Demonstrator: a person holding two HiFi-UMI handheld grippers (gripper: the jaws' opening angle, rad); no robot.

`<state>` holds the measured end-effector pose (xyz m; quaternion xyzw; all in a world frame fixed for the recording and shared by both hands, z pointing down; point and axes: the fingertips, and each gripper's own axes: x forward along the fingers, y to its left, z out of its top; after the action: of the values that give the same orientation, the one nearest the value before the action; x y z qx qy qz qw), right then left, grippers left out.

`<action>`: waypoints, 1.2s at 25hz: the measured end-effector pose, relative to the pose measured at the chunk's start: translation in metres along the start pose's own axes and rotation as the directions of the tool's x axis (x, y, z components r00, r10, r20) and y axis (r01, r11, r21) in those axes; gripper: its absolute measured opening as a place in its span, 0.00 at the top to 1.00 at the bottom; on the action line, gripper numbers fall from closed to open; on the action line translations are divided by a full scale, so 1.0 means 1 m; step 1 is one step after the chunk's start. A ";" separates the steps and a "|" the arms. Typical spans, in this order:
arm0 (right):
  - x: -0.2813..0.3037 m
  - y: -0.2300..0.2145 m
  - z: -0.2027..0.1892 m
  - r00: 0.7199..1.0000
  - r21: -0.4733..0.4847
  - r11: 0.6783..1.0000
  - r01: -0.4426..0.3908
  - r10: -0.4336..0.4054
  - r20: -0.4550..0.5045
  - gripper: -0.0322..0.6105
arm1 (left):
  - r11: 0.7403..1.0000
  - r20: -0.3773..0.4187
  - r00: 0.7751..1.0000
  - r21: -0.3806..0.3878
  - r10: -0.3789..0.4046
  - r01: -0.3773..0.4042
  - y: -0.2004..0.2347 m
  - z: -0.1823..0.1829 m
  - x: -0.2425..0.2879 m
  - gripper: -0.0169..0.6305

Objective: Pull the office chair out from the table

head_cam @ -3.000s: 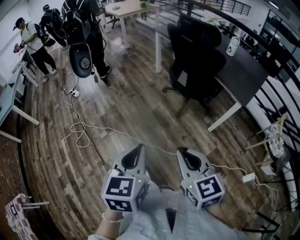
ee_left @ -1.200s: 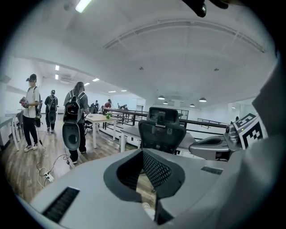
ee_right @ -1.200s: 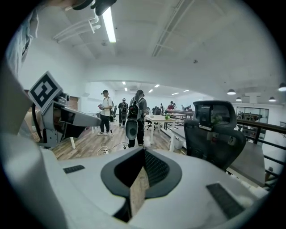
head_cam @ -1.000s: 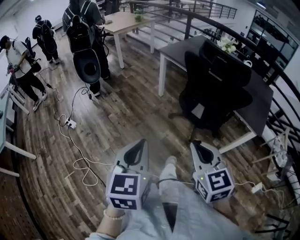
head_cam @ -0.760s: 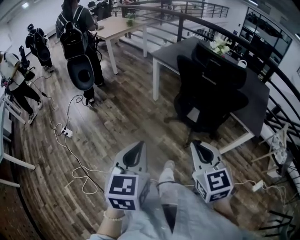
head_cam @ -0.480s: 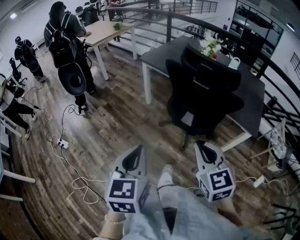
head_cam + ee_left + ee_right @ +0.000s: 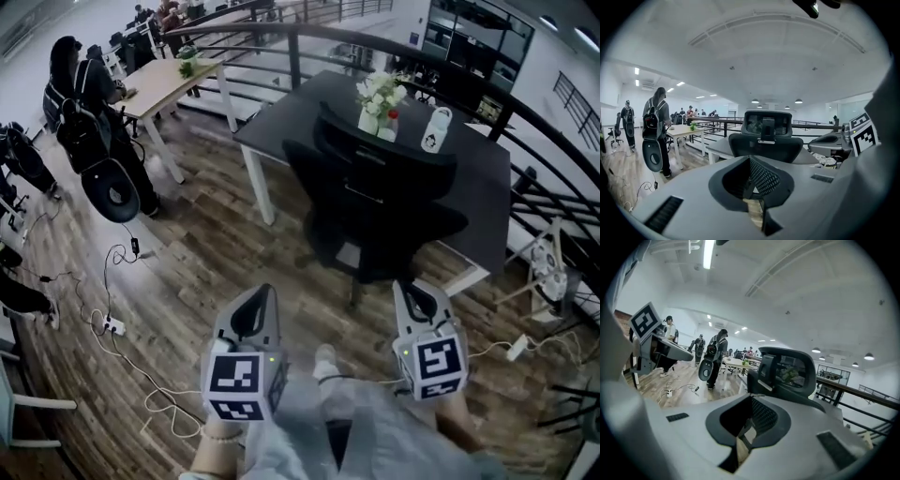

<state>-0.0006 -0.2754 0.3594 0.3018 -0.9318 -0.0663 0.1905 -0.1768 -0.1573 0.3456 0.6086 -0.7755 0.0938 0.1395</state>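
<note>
Both grippers are out in front, side by side. The left gripper (image 7: 263, 292) has its jaws pressed together with nothing between them, and its own view (image 7: 750, 183) confirms it. The right gripper (image 7: 410, 286) is the same, jaws closed and empty (image 7: 744, 431). Neither one touches the office chair (image 7: 380, 211).

The chair stands just ahead of the grippers, its back turned to them and its headrest filling the middle of both gripper views (image 7: 767, 125) (image 7: 783, 367). A strip of wooden floor (image 7: 211, 253) lies between the grippers and the chair. The person's shoe (image 7: 325, 361) is planted on it, short of the chair's base.

The chair's seat is tucked against the near edge of the dark table (image 7: 483, 192). One white table leg (image 7: 259, 185) stands to the chair's left and another (image 7: 467, 278) to its right. On the tabletop beyond the chair's back are a vase of flowers (image 7: 378, 101) and, right of it, a white jug (image 7: 434, 128).

Far left of the chair, a person with a backpack (image 7: 84, 127) stands at a light wooden table (image 7: 159, 80), a round black object (image 7: 111, 190) hanging at the legs. Cables (image 7: 127, 281) trail across the floor well left of the chair, down to a white power strip (image 7: 112, 325). Another white plug block (image 7: 517, 349) sits on the floor to the chair's lower right. A dark railing (image 7: 309, 36) curves behind the chair and table.
</note>
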 end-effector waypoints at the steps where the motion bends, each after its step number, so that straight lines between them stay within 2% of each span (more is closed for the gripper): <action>1: 0.004 -0.012 -0.002 1.000 -0.008 1.000 0.022 -0.022 -0.005 0.94 | 1.000 0.001 1.000 0.017 -0.005 0.005 -0.001 0.004 0.010 0.96; 4: 0.014 -0.044 -0.008 0.996 -0.041 0.996 0.080 -0.081 -0.023 0.93 | 0.994 0.003 0.999 0.100 -0.046 0.046 -0.007 0.017 0.041 0.96; 5: 0.018 -0.055 -0.010 0.995 -0.061 0.994 0.094 -0.096 -0.029 0.90 | 0.990 0.006 0.999 0.133 -0.054 0.053 -0.007 0.021 0.051 0.96; 8: 0.035 -0.086 -0.014 0.990 -0.129 0.984 0.123 -0.130 -0.051 0.89 | 0.975 0.014 0.999 0.218 -0.047 0.043 -0.004 0.030 0.080 0.96; 10: 0.046 -0.105 -0.018 0.985 -0.162 0.976 0.146 -0.159 -0.069 0.80 | 0.967 0.020 0.999 0.254 -0.044 0.037 -0.002 0.036 0.100 0.96; 14: 0.066 -0.136 -0.020 0.970 -0.232 0.952 0.200 -0.225 -0.087 0.72 | 0.941 0.026 0.998 0.335 -0.052 0.040 0.000 0.050 0.136 0.96; 20: 0.092 -0.165 -0.034 0.952 -0.365 0.912 0.187 -0.260 -0.162 0.65 | 0.884 0.022 0.997 0.463 -0.078 0.059 -0.004 0.061 0.187 0.96; 22: 0.096 -0.173 -0.039 0.944 -0.414 0.891 0.185 -0.278 -0.179 0.63 | 0.851 0.021 0.996 0.521 -0.088 0.064 -0.003 0.061 0.203 0.87; 24: 0.100 -0.181 -0.043 0.937 -0.453 0.873 0.182 -0.294 -0.191 0.62 | 0.799 0.022 0.995 0.598 -0.094 0.062 -0.002 0.062 0.221 0.81; 26: 0.105 -0.186 -0.049 0.930 -0.486 0.857 0.170 -0.303 -0.208 0.61 | 0.722 0.003 0.997 0.689 -0.081 0.057 0.002 0.060 0.242 0.74; 27: 0.107 -0.187 -0.053 0.927 -0.498 0.852 0.163 -0.305 -0.218 0.61 | 0.670 -0.013 0.998 0.741 -0.065 0.053 0.006 0.058 0.252 0.70; 28: 0.109 -0.188 -0.056 0.924 -0.509 0.846 0.156 -0.307 -0.227 0.59 | 0.607 -0.023 0.999 0.794 -0.042 0.044 0.010 0.057 0.262 0.67; 30: 0.111 -0.187 -0.059 0.923 -0.528 0.838 0.139 -0.303 -0.238 0.58 | 0.465 -0.021 1.000 0.885 0.010 0.014 0.022 0.057 0.282 0.64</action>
<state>0.0402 -0.4930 0.4035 0.3550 -0.7985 -0.2796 0.3978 -0.2657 -0.4285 0.3852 0.5925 -0.6129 0.4884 -0.1865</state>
